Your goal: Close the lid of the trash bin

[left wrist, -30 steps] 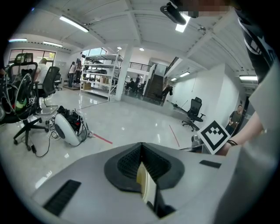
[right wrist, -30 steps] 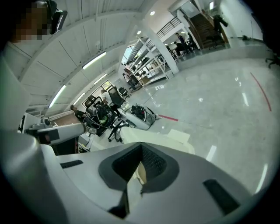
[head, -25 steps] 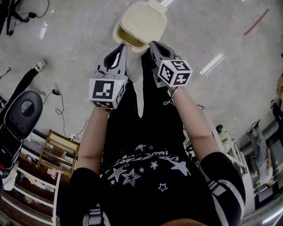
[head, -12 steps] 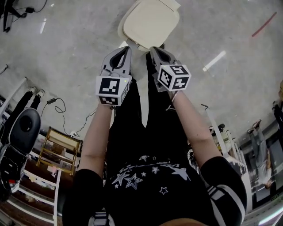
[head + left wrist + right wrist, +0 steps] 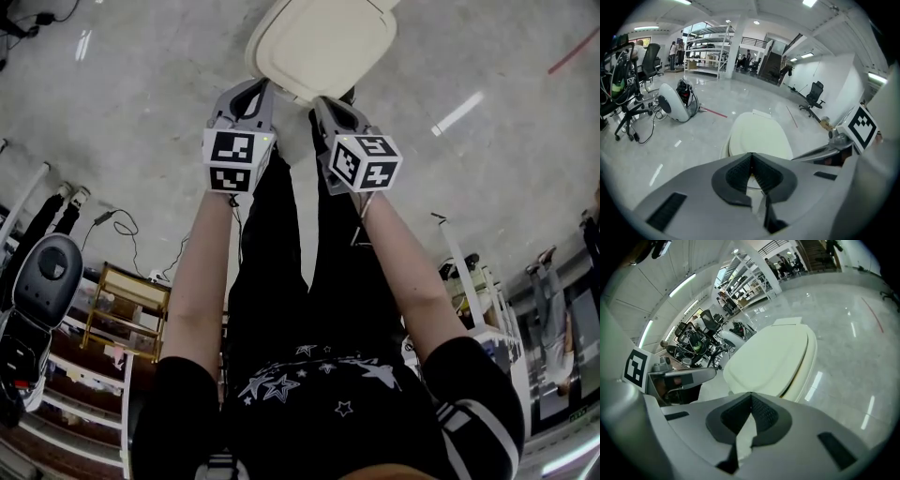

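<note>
The cream trash bin (image 5: pixel 319 45) stands on the grey floor just ahead of my feet, and its lid (image 5: pixel 759 138) lies flat over the body. In the right gripper view the lid (image 5: pixel 771 358) shows only a thin dark seam along its edge. My left gripper (image 5: pixel 247 97) is shut with nothing in it, its tips at the lid's near edge. Beside it, my right gripper (image 5: pixel 328 103) is also shut and empty, at the same near edge. Each gripper's jaws meet tip to tip in its own view, left gripper (image 5: pixel 751 155) and right gripper (image 5: pixel 751 395). Whether either touches the lid is hidden.
A white pod-shaped machine (image 5: pixel 675 101) with cables sits on the floor left of the bin. An office chair (image 5: pixel 814 93) stands far right, a red floor line (image 5: pixel 574 52) beyond. A wooden rack (image 5: pixel 122 314) and a black chair (image 5: pixel 42 267) are behind me on the left.
The lid was partly raised with the opening showing; now it lies down over the bin. Both grippers have moved forward to its near edge.
</note>
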Demonstrator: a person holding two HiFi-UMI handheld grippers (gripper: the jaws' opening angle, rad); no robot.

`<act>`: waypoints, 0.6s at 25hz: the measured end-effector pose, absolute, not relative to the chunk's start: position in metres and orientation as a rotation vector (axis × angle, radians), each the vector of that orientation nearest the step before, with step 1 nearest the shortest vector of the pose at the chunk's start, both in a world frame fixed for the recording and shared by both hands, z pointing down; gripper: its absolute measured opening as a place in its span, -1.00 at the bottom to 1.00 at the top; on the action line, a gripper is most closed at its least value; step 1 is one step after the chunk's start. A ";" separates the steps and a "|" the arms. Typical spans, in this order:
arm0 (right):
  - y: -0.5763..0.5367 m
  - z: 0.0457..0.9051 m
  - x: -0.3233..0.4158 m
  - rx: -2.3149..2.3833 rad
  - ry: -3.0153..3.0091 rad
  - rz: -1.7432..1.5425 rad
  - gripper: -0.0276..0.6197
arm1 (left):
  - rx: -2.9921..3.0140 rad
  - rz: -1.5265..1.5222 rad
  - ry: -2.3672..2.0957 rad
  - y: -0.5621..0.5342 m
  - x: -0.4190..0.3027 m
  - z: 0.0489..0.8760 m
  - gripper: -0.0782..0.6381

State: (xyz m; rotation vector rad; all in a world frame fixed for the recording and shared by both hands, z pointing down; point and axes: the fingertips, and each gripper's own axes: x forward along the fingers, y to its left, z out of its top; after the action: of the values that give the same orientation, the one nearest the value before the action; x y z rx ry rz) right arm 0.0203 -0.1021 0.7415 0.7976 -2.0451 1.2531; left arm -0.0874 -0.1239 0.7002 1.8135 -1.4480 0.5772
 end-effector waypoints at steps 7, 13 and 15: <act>-0.104 0.755 0.019 0.807 -2.028 1.273 -0.93 | 1.773 0.655 -1.360 -0.126 -0.083 0.735 -0.75; -0.105 0.767 0.018 0.796 -2.026 1.266 -0.93 | 1.733 0.687 -1.310 -0.127 -0.074 0.752 -0.75; -0.103 0.768 0.018 0.798 -2.027 1.266 -0.93 | 1.728 0.690 -1.307 -0.126 -0.073 0.753 -0.75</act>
State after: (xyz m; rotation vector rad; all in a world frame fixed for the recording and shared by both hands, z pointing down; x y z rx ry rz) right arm 0.0182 -0.1032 0.7675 0.7978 -2.0265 1.2664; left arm -0.0728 -0.1263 0.7529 1.7280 -1.3074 0.6904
